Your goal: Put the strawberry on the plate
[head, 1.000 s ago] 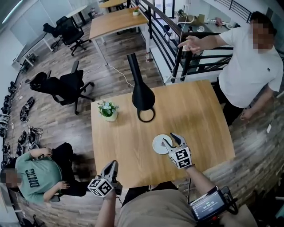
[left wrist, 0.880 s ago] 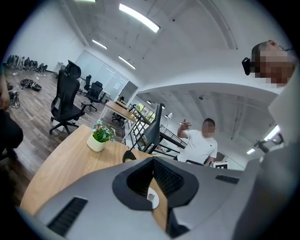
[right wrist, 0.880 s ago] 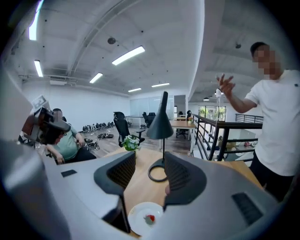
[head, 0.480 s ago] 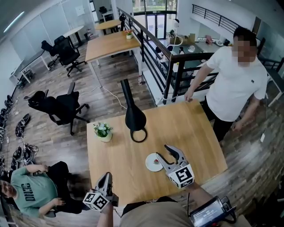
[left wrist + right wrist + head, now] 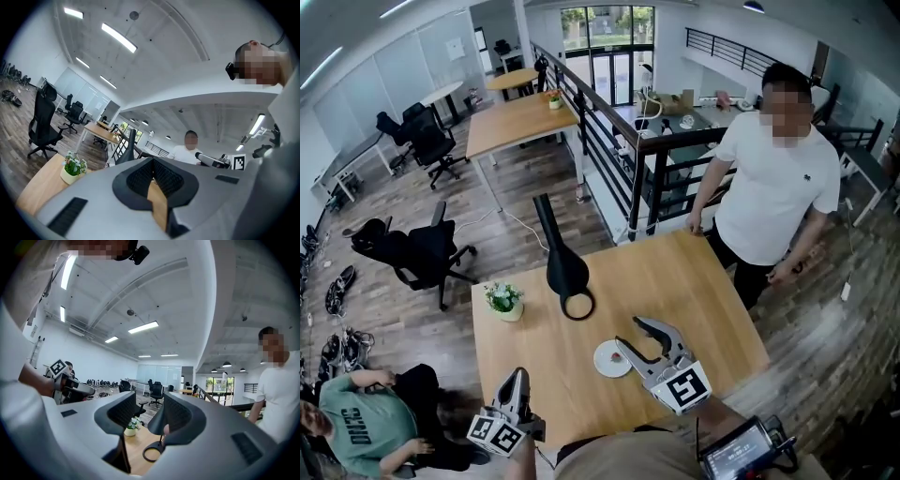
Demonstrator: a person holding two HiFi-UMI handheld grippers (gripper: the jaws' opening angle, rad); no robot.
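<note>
A small white plate [image 5: 607, 362] lies on the wooden table [image 5: 694, 291], near its front edge. A little red strawberry [image 5: 618, 357] rests on the plate. My right gripper [image 5: 628, 334] [image 5: 150, 411] hangs above the plate's right side, lifted off the table, open, with nothing between its pads. My left gripper [image 5: 517, 375] [image 5: 152, 168] is at the table's front left edge, shut and holding nothing. The plate and strawberry do not show in either gripper view.
A black vase-shaped object with a ring base [image 5: 565, 272] [image 5: 152, 452] lies mid-table. A small potted plant [image 5: 503, 300] [image 5: 72, 166] stands at the left. One person in a white shirt [image 5: 769, 197] stands at the far right corner. Another sits on the floor [image 5: 356, 427] at left.
My right gripper has risen off the plate and drawn back toward me, open, with the strawberry left on the plate. The standing person has lowered an arm to the table edge. The head view has tilted up.
</note>
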